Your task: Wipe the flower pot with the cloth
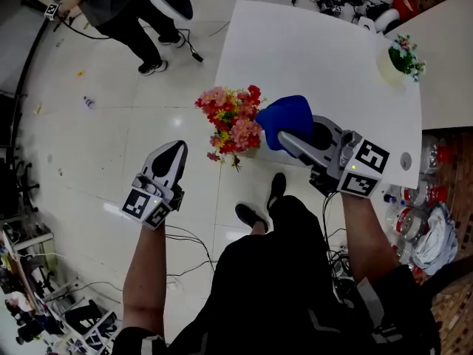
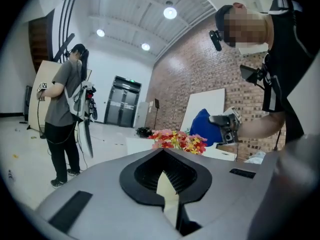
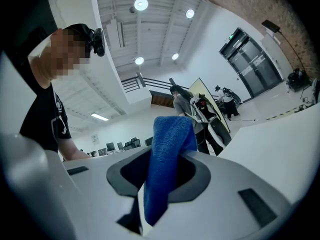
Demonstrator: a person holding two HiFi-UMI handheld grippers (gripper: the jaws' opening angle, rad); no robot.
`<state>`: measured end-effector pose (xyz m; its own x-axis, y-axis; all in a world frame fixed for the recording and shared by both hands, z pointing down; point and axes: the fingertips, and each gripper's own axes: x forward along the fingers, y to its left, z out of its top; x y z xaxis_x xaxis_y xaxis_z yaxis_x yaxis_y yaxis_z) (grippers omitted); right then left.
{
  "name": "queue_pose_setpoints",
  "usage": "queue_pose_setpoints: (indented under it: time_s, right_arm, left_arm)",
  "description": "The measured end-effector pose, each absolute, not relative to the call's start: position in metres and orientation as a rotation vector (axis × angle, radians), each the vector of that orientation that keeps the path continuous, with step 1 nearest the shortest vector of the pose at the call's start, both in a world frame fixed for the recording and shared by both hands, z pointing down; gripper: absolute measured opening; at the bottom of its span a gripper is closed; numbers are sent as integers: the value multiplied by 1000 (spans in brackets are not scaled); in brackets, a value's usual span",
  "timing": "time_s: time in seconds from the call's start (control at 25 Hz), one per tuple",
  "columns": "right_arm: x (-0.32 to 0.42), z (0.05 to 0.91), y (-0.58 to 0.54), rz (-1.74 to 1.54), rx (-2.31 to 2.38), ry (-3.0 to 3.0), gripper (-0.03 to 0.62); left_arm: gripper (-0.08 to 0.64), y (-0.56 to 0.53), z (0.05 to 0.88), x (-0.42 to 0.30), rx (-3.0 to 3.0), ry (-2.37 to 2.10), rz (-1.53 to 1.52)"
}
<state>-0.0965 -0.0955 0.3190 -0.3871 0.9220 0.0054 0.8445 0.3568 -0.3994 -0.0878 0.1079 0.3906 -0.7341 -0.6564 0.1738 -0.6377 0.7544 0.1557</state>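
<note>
- The white worktop [image 1: 318, 58] fills the upper right of the head view.
- A bystander [image 1: 122, 6] stands on the floor beyond its far left corner.
- The flower pot [image 1: 233, 123], mostly hidden under red and pink blooms, sits at the worktop's near left edge.
- The right tongs [image 1: 290, 140] are clamped on the blue cloth [image 1: 284, 118], which is bunched just beside the blooms.
- The left tongs [image 1: 176, 150] are together with nothing in them, over the floor and well apart from the pot.
- A smaller potted plant [image 1: 403, 58] stands near the far right edge.
</note>
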Motion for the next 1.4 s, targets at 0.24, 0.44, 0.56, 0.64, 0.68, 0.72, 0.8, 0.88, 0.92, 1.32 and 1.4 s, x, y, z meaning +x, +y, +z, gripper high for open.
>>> queue_pose_setpoints:
  time_s: [0.24, 0.44, 0.56, 0.64, 0.68, 0.72, 0.8, 0.88, 0.92, 1.32, 1.4]
  right_arm:
    - [-115, 331, -113, 490, -1541, -2377, 79]
    - [-125, 323, -111, 457, -1563, -2393, 78]
    - [-129, 315, -102, 447, -1550, -2423, 79]
    - [-127, 311, -91, 432, -1517, -2460, 78]
    - [-126, 308, -85, 420, -1495, -2483, 78]
    - [-125, 305, -78, 409, -1469, -2506, 78]
    - [-122, 302, -67, 391, -1399, -2549, 78]
    - [-113, 301, -60, 388, -1305, -2598, 78]
    - [-107, 302, -56, 391, -1258, -2619, 78]
    - [-72, 281, -40, 425, -917, -2810, 79]
    - [-72, 277, -48, 429, -878, -2840, 79]
  left_arm:
    - [0, 111, 387, -106, 1049, -2740, -125]
    - [0, 91, 383, -113, 1204, -2673, -14]
    - [0, 83, 376, -114, 1307, -2627, -8]
    - [0, 88, 373, -116, 1382, -2600, -33]
    - [0, 93, 372, -119, 1421, -2585, -35]
    - [0, 99, 372, -122, 1457, -2570, -32]
    - [0, 111, 369, -130, 1524, -2542, -23]
    - [0, 117, 366, -133, 1612, -2503, -22]
    - [0, 119, 363, -132, 1659, -2481, -24]
    - [0, 108, 360, -141, 2022, -2192, 89]
    - [0, 97, 367, -145, 2072, -2127, 145]
